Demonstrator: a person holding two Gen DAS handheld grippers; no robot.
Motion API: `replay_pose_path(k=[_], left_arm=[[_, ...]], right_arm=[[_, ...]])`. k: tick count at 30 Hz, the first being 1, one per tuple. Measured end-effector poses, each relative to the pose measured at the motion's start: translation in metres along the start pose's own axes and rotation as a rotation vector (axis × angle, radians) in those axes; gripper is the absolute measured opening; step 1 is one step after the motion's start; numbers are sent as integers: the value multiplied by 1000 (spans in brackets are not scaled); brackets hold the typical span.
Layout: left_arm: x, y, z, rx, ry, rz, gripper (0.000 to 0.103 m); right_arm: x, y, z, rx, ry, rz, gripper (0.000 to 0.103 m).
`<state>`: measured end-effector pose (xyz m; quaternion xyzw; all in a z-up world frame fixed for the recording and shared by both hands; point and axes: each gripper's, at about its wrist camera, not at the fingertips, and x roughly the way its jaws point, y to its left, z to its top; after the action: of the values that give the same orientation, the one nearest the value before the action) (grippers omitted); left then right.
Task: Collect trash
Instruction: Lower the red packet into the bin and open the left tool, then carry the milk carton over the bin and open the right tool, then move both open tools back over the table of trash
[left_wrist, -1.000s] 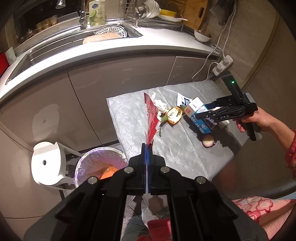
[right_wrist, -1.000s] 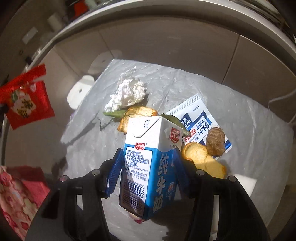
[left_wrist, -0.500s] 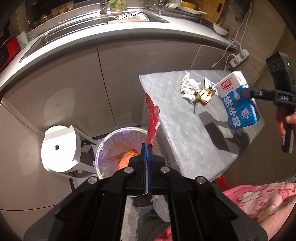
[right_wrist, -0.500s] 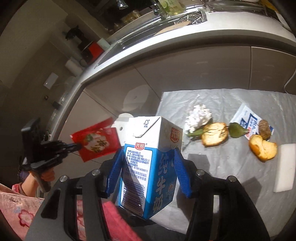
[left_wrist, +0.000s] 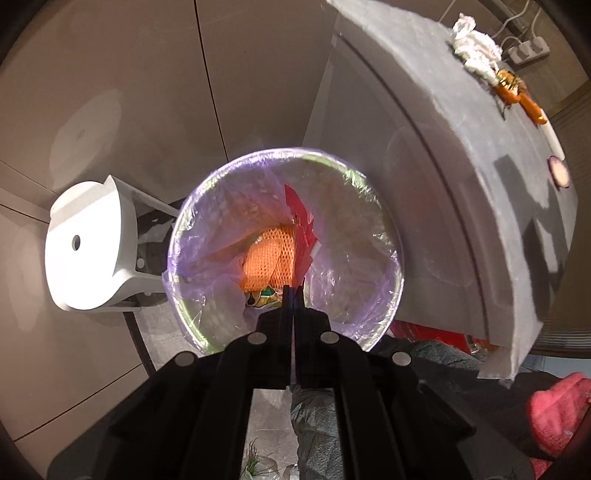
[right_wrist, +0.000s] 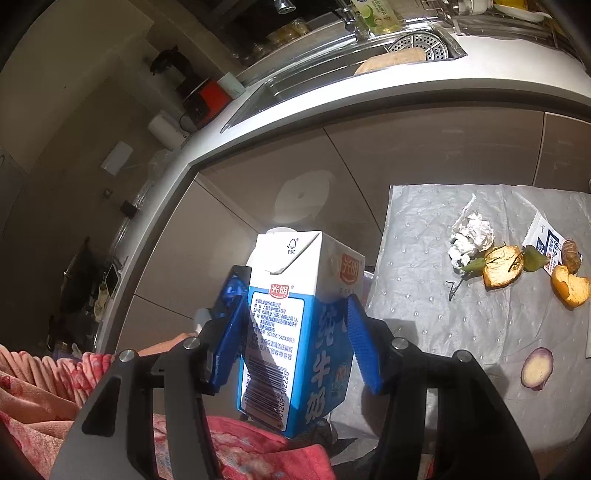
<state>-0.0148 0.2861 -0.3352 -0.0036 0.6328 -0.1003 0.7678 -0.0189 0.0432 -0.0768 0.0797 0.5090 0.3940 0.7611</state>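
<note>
My left gripper (left_wrist: 293, 295) is shut on a red snack wrapper (left_wrist: 301, 229) and holds it over the mouth of the round trash bin (left_wrist: 395, 258), which has a purple liner and orange mesh inside. My right gripper (right_wrist: 295, 332) is shut on a blue and white milk carton (right_wrist: 295, 325), held upright in the air left of the grey table (right_wrist: 424, 295). On the table lie a crumpled tissue (right_wrist: 471, 234), orange peels (right_wrist: 502, 266), a printed sachet (right_wrist: 550, 240) and a purple vegetable slice (right_wrist: 537, 367).
A white stool (left_wrist: 88, 243) stands left of the bin. The table's edge (left_wrist: 443, 184) hangs over the bin's right side. Kitchen cabinets and a counter with a sink (right_wrist: 369, 48) run behind. My pink-clad lap (right_wrist: 55, 387) is below.
My left gripper carried the red wrapper from above the table down over the bin. My right gripper lifted the milk carton off the table and moved it left.
</note>
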Motion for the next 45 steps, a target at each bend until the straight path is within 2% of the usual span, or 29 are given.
replay_pose_path(k=[5,7,8,9,16,20,24,31,34,37,39,41,45], left_arm=[[16,-5,4,28,42,-40,6],[9,-9,5,36,26,-50,18],[3,-10,6,40,10,-46,38],[-5,-12,6,44,-14,-38,51],[-81,-19,2,49,-153,-31,54],[-138,-21,-15,52,-239,24,73],[-185,-18,-34,50,-300,77,82],[-228,-6,-46,11,-340,128,85],[-233,-4,-48,7,-345,144,85],[-234,-2,-50,10,-342,157,85],[-236,-1,-51,15,-343,159,85],[-237,0,-50,19,-349,155,85],[-238,-7,-43,40,-359,142,85]], right_arm=[[1,8,-3,4,13,-27,55],[4,8,-4,5,17,-28,55],[7,9,-4,5,19,-28,55],[10,9,-4,3,22,-26,55],[48,7,-1,-7,66,-5,55],[85,3,0,-17,117,6,55],[132,7,-5,-50,194,11,55],[220,19,-20,-135,343,-23,55],[245,24,-27,-156,394,-44,56],[257,23,-30,-140,444,-66,62],[252,25,-29,-131,430,-67,72],[238,25,-24,-123,399,-59,77],[194,21,-6,-76,292,-45,78]])
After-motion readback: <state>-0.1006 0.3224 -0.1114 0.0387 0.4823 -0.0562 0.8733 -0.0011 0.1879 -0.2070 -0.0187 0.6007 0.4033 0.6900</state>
